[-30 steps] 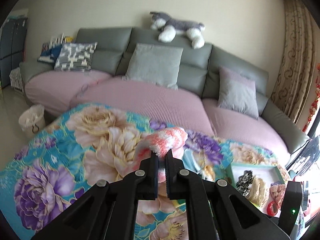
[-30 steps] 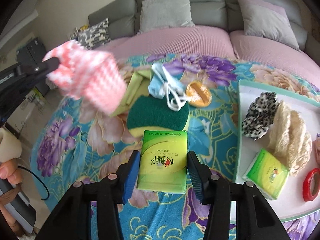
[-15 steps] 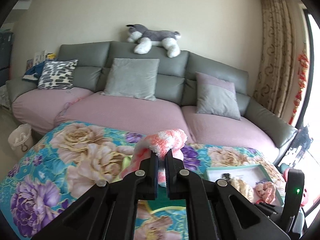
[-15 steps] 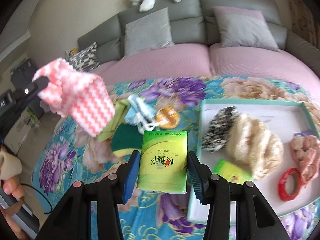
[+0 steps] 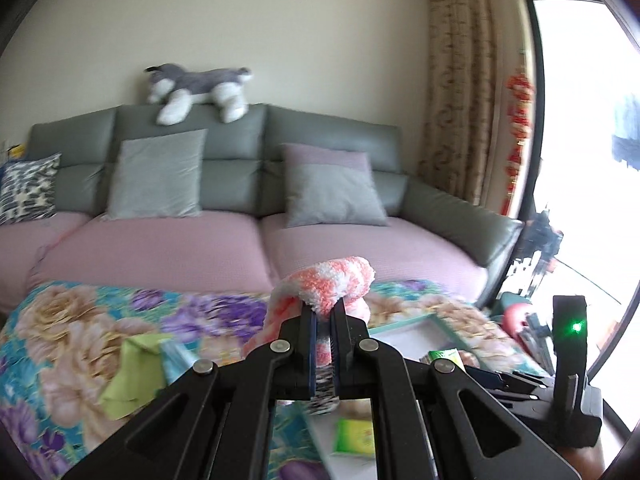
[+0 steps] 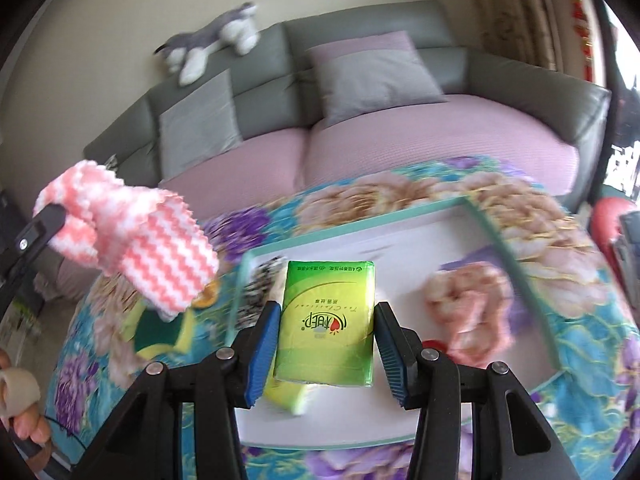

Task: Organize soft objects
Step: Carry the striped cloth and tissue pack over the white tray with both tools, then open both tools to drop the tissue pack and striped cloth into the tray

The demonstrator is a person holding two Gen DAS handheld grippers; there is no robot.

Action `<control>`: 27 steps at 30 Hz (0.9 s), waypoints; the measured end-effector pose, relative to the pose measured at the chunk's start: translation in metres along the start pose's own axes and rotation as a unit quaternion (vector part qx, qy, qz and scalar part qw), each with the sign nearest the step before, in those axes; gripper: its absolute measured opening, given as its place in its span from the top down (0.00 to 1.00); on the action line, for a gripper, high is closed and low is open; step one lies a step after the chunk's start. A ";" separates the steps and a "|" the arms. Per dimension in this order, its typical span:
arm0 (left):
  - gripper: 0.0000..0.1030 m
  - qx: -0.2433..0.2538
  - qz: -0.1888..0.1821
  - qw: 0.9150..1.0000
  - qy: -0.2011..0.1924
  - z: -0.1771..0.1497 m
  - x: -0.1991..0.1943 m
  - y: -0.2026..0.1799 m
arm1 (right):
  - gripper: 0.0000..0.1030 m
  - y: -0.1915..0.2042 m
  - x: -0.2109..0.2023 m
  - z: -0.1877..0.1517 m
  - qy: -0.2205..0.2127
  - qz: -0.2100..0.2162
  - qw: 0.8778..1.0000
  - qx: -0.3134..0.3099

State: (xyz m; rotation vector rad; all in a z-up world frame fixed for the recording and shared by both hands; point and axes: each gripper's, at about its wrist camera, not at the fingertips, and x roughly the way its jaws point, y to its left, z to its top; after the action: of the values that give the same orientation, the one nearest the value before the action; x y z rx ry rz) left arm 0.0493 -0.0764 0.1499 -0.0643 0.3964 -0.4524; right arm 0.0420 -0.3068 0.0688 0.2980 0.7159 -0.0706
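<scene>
My left gripper (image 5: pixel 324 322) is shut on a fluffy pink-and-white cloth (image 5: pixel 328 282), held in the air above the floral tablecloth. In the right wrist view the same cloth (image 6: pixel 160 248) hangs at the left from the left gripper (image 6: pixel 50 216). My right gripper (image 6: pixel 328 310) is shut on a green tissue pack (image 6: pixel 328 320), its blue pads pressed on both sides. The pack hovers over the near left part of a white tray with a mint rim (image 6: pixel 400 248). A leopard scrunchie (image 6: pixel 260 284), a pink fluffy item (image 6: pixel 468 308) and a second green pack (image 6: pixel 288 396) lie in the tray.
A green sponge (image 6: pixel 156 328), a light green cloth (image 5: pixel 128 376) and an orange item (image 6: pixel 208 298) lie on the tablecloth left of the tray. Behind the table stands a grey and pink sofa (image 5: pixel 256 248) with cushions and a plush dog (image 5: pixel 200 88). A hand (image 6: pixel 20 412) shows at the lower left.
Both grippers have swung to the right with their loads. The tissue pack has gone from above the sponge to above the tray, and the pink cloth has followed towards the tray.
</scene>
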 end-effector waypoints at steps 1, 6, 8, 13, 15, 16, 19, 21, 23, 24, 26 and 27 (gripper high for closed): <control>0.95 0.005 -0.010 1.000 -0.003 0.000 0.003 -0.008 | 0.51 -0.007 -0.002 0.002 -0.004 -0.006 1.000 0.005; 0.95 0.027 -0.043 0.999 -0.010 -0.002 0.017 -0.040 | 0.51 -0.034 -0.010 0.009 -0.021 -0.021 0.999 0.025; 0.95 0.033 -0.050 0.998 -0.010 -0.002 0.022 -0.048 | 0.51 -0.039 -0.010 0.012 -0.025 -0.020 0.999 0.027; 0.95 0.050 -0.053 0.997 -0.007 -0.005 0.042 -0.062 | 0.51 -0.044 -0.001 0.012 -0.024 -0.012 0.999 0.029; 0.95 0.046 -0.063 0.997 -0.011 -0.009 0.051 -0.065 | 0.51 -0.044 0.007 0.011 -0.022 -0.016 0.999 0.025; 0.95 0.045 -0.070 0.996 -0.007 -0.013 0.059 -0.065 | 0.51 -0.045 0.012 0.011 -0.020 -0.018 0.999 0.023; 0.95 0.052 -0.060 0.996 0.033 -0.032 0.088 -0.068 | 0.51 -0.047 0.029 0.007 -0.007 -0.018 1.000 0.025; 0.95 0.049 -0.053 0.995 0.063 -0.045 0.106 -0.067 | 0.51 -0.048 0.037 0.005 -0.005 -0.010 1.000 0.028; 0.95 0.040 -0.047 0.994 0.090 -0.055 0.120 -0.064 | 0.51 -0.048 0.043 0.004 -0.001 -0.008 1.000 0.027; 0.95 0.034 -0.046 0.993 0.104 -0.060 0.127 -0.062 | 0.51 -0.048 0.046 0.003 0.000 -0.010 1.000 0.025; 0.95 0.029 -0.040 0.992 0.120 -0.066 0.134 -0.058 | 0.51 -0.048 0.050 0.002 0.004 -0.011 1.000 0.026; 0.95 0.029 -0.035 0.991 0.127 -0.069 0.137 -0.057 | 0.51 -0.049 0.052 0.001 0.006 -0.011 1.000 0.027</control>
State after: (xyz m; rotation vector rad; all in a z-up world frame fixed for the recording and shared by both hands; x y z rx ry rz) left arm 0.1114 -0.1859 0.0454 0.0370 0.6332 -0.5435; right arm 0.0740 -0.3517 0.0239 0.3418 0.7294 -0.1092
